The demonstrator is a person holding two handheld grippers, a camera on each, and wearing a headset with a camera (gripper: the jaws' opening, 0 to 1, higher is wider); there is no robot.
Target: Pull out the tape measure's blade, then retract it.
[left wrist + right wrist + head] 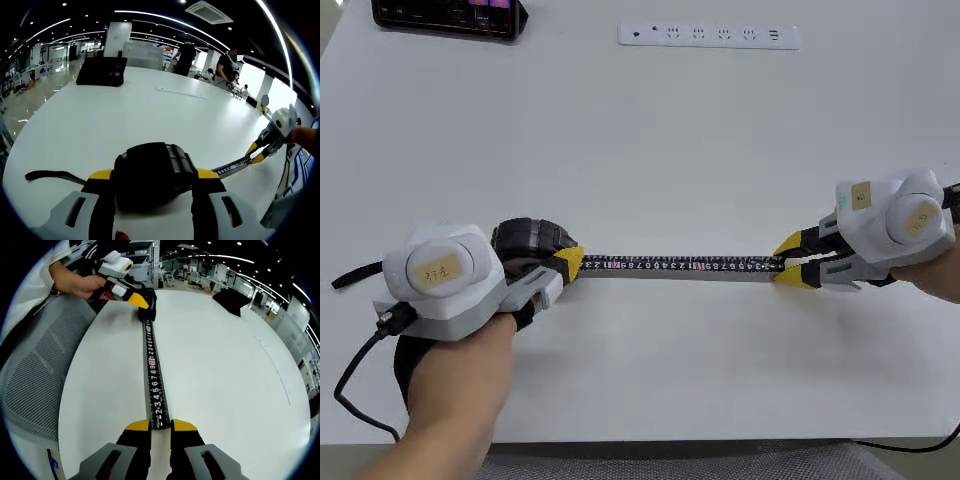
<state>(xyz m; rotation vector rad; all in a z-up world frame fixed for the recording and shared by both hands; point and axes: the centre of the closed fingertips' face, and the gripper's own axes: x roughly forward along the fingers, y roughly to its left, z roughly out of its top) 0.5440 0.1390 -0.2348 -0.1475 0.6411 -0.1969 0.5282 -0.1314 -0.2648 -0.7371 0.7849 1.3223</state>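
Clamping right tongs (pixel 161 426) hide blade (pixel 153 370) tip.

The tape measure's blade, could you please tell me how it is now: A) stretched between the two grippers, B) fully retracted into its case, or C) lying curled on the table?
A: the blade runs from the case in the left gripper to the right gripper clamped on its tip.

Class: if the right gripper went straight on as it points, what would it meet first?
Likely the tape measure case held by the left gripper, following the blade it grips.
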